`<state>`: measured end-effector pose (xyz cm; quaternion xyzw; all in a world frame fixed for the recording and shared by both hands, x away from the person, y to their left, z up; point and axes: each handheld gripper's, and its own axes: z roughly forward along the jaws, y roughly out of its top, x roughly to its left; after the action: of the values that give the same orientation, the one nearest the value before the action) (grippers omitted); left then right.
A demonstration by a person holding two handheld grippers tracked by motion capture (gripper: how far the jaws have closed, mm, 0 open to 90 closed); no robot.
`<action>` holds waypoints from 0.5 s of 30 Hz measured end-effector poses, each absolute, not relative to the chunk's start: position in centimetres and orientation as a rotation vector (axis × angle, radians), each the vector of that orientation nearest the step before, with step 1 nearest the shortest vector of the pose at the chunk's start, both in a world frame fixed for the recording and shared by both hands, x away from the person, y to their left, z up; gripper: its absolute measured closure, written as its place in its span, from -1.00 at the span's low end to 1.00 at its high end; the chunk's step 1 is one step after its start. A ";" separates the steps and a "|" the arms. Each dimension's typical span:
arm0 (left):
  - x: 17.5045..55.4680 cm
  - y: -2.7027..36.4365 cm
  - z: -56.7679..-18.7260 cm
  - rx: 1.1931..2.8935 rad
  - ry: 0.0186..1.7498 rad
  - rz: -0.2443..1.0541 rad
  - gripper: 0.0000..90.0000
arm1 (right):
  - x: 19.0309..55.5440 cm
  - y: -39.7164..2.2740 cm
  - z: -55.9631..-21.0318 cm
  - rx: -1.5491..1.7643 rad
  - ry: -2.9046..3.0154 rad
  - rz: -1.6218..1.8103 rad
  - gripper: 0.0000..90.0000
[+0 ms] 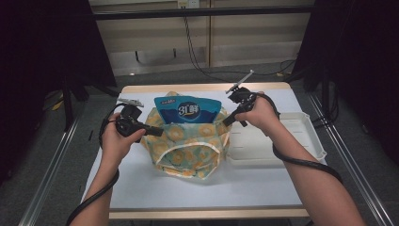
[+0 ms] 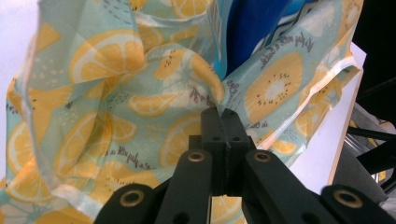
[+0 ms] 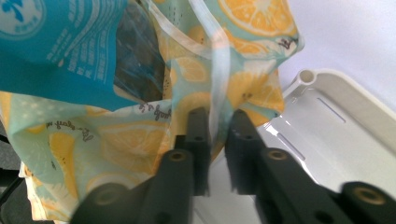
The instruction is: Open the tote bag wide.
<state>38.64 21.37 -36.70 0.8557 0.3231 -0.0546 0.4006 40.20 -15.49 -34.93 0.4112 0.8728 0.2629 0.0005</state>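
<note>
A fabric bag [image 1: 188,146] printed with orange slices on pale green stands in the middle of the white table. A blue snack pouch [image 1: 187,109] sticks up out of its mouth. My left gripper [image 1: 157,132] is at the bag's left rim. In the left gripper view its jaws [image 2: 223,112] are shut on a pinch of the cloth [image 2: 116,93], with the pouch [image 2: 252,32] behind. My right gripper [image 1: 227,121] is at the right rim. There its jaws [image 3: 218,114] clamp the bag's pale hem and cloth [image 3: 126,140], beside the pouch [image 3: 51,46].
A shallow white tray [image 1: 301,141] lies on the table right of the bag, close under my right gripper, and its corner [image 3: 336,116] appears in the right gripper view. Cables trail from both grippers. Metal rails run along both sides of the table.
</note>
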 end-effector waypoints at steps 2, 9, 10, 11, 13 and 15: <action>38.5 21.7 -36.9 2.167 0.823 -0.126 1.00 | 40.1 -15.4 -35.0 1.296 2.741 0.818 0.91; 38.2 22.2 -38.0 2.179 0.844 -0.142 1.00 | 40.1 -15.3 -35.2 1.296 2.756 0.818 1.00; 38.2 22.3 -38.1 2.182 0.848 -0.139 1.00 | 40.1 -15.3 -35.3 1.292 2.755 0.819 1.00; 38.2 22.3 -38.3 2.178 0.850 -0.148 1.00 | 40.1 -15.3 -35.4 1.295 2.756 0.816 1.00; 38.1 22.4 -38.5 2.178 0.851 -0.147 1.00 | 40.1 -15.3 -35.5 1.298 2.756 0.810 1.00; 38.1 22.4 -38.7 2.180 0.850 -0.154 1.00 | 40.2 -15.3 -35.7 1.297 2.756 0.808 1.00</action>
<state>38.09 22.43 -38.72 0.8568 0.3341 -0.0606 0.3881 40.15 -15.29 -35.66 0.4115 0.8746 0.2563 -0.0050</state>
